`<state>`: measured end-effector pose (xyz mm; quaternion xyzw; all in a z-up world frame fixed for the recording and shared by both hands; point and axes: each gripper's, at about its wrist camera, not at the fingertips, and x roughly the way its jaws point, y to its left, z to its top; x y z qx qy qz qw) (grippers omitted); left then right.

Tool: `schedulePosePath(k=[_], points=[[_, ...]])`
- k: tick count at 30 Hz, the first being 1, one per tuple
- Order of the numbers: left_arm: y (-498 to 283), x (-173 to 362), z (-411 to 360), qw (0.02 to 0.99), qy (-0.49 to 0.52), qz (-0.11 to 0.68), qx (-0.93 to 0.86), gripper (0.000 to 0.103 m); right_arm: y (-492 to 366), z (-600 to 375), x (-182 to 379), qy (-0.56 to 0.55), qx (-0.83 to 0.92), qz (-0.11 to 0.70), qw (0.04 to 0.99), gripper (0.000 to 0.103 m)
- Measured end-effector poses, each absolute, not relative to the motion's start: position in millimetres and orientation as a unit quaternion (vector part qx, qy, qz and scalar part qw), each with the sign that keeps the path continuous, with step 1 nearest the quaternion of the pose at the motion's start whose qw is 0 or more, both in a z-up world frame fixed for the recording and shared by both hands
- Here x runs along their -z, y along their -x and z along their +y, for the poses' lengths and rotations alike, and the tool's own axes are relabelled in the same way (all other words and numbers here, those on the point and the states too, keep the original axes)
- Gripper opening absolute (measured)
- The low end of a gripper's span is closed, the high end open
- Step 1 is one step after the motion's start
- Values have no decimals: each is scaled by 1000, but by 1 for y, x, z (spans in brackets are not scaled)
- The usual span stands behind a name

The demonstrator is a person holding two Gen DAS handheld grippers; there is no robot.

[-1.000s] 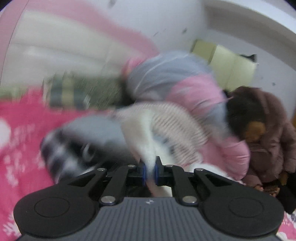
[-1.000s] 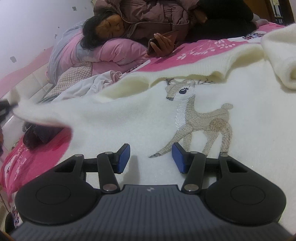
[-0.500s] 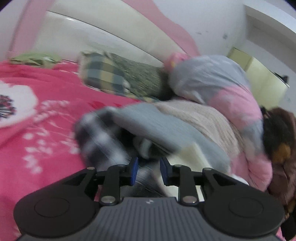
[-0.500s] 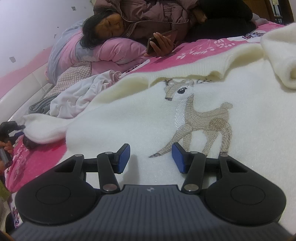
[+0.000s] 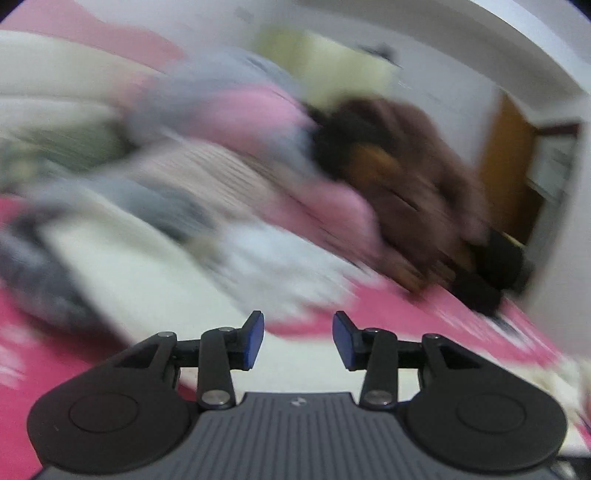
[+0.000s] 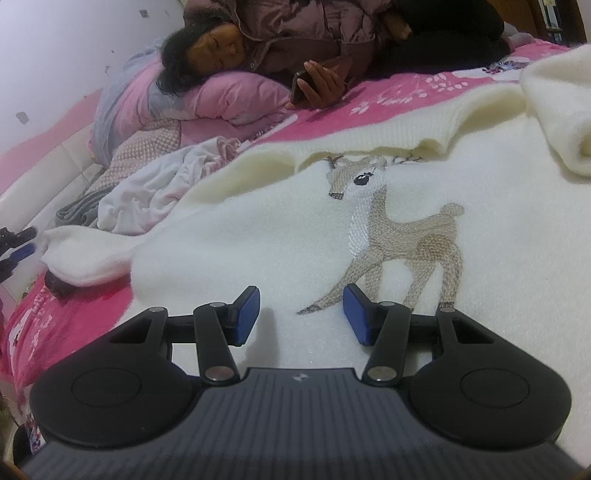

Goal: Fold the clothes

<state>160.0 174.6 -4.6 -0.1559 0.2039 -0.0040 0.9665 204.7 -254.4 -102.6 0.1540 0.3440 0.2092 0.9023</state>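
Observation:
A cream sweater [image 6: 258, 229] with an embroidered deer [image 6: 399, 236] lies spread on the pink bedspread. Its left sleeve [image 6: 85, 254] rests stretched out to the left, and the other sleeve [image 6: 557, 107] is folded over at the upper right. My right gripper [image 6: 301, 299] hovers open just above the sweater's front, below the deer, with nothing between its pads. The left wrist view is heavily blurred. There my left gripper [image 5: 298, 325] has its jaws opening and holds nothing, with cream fabric [image 5: 147, 280] in front of it. Its fingers also show at the left edge of the right wrist view, just beyond the sleeve end.
A person in a brown jacket [image 6: 314, 29] lies across the far side of the bed holding a phone [image 6: 299, 81], head on a pink pillow [image 6: 236, 96]. A pile of loose clothes [image 6: 147, 192] sits beyond the left sleeve. Pink bedspread [image 6: 62, 332] shows at the left.
The left gripper let go of the sleeve, opened and swung to the right. The sleeve dropped flat onto the bed. The right gripper has not moved.

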Motion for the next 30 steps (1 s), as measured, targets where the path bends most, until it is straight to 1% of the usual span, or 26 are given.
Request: schedulePosePath(k=[2, 4, 7, 9, 10, 12, 14, 17, 19, 21, 22, 23, 24, 25, 28, 30], points=[[-173, 17, 145, 964, 126, 228, 51, 42, -211, -246, 86, -133, -200, 358, 902, 50], [-183, 29, 121, 961, 92, 246, 89, 42, -215, -233, 62, -89, -209, 336, 914, 50], [-187, 44, 103, 955, 66, 259, 129, 42, -232, -202, 26, -7, -227, 295, 928, 50], [-189, 54, 93, 950, 53, 265, 155, 42, -248, -172, 11, 72, -234, 266, 933, 51], [-187, 58, 92, 948, 54, 266, 167, 42, -256, -156, 8, 114, -237, 249, 932, 53], [-185, 66, 88, 942, 55, 270, 190, 43, -277, -125, 9, 189, -256, 230, 920, 57], [-185, 77, 84, 936, 48, 286, 200, 43, -304, -100, 20, 247, -277, 241, 897, 59], [-185, 88, 79, 929, 38, 305, 207, 43, -343, -65, 40, 330, -293, 268, 857, 59], [-184, 93, 76, 927, 32, 313, 205, 43, -360, -49, 53, 364, -300, 283, 835, 59], [-183, 97, 73, 925, 26, 319, 204, 43, -375, -41, 66, 382, -301, 300, 821, 56], [-182, 97, 72, 926, 23, 319, 202, 43, -380, -38, 71, 385, -302, 310, 815, 41], [-181, 98, 71, 926, 19, 318, 201, 43, -386, -35, 77, 389, -303, 321, 809, 12], [-179, 98, 70, 927, 16, 318, 198, 44, -387, -33, 76, 392, -295, 316, 812, 9], [-177, 97, 68, 928, 13, 318, 196, 44, -387, -31, 75, 396, -286, 308, 816, 8], [-175, 96, 66, 928, 7, 319, 191, 44, -387, -34, 65, 400, -249, 253, 845, 8], [-174, 96, 65, 928, 5, 320, 190, 44, -398, -38, 62, 376, -237, 259, 858, 8]])
